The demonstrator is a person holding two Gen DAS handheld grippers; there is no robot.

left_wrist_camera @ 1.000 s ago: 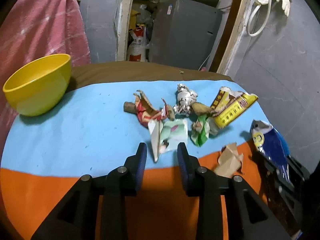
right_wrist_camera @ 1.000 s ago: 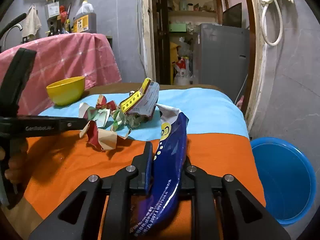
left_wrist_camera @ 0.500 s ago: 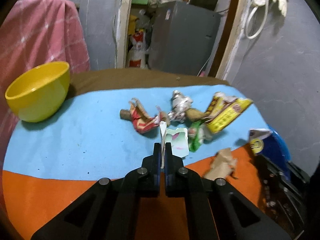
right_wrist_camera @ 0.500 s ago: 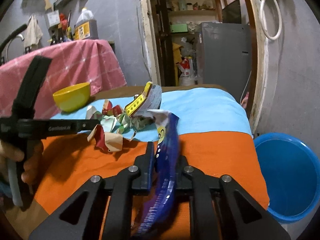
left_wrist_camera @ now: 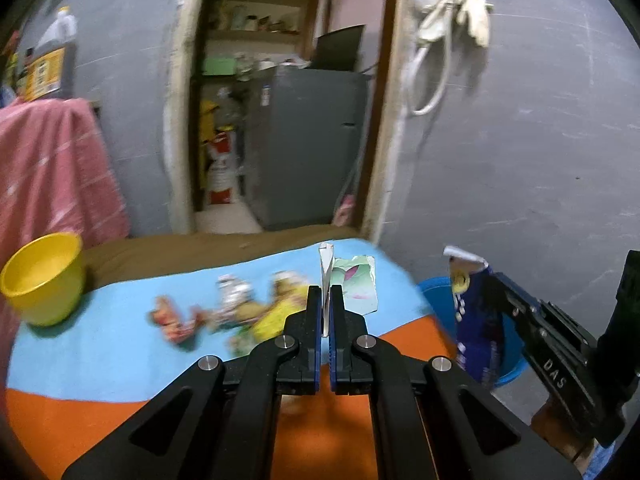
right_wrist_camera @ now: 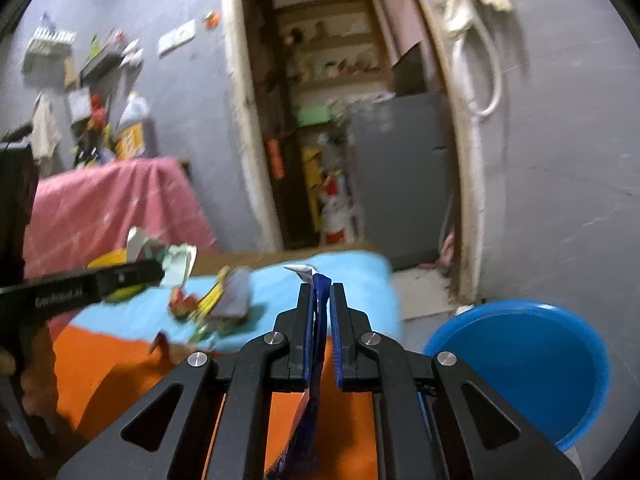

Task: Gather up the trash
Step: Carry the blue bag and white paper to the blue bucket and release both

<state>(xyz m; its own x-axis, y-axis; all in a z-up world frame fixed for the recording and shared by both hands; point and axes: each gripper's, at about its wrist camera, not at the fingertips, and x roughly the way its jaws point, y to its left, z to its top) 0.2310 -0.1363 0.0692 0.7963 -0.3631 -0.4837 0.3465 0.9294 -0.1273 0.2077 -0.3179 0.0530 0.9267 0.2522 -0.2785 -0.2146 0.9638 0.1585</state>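
Currently we find both grippers clamped: left gripper [left_wrist_camera: 325, 312] on green-white wrapper [left_wrist_camera: 354, 286], right gripper [right_wrist_camera: 319, 312] on blue packet [right_wrist_camera: 318, 292]; blue basin [right_wrist_camera: 520, 364] empty; several scraps [left_wrist_camera: 224, 312] left on cloth beside basin.

Motion blur smeared the pile of wrappers [left_wrist_camera: 224, 314] on the table in both views, so single pieces could not be told apart there. In the right wrist view the blue snack bag [right_wrist_camera: 310, 408] ran off the bottom edge, its print unreadable. The blue basin [right_wrist_camera: 520, 364] was partly hidden behind the right gripper's frame, and in the left wrist view mostly behind the bag. The yellow bowl [right_wrist_camera: 110, 258] sat largely behind the left gripper [right_wrist_camera: 160, 274]. Shelf contents beyond the doorway were too blurred to identify.
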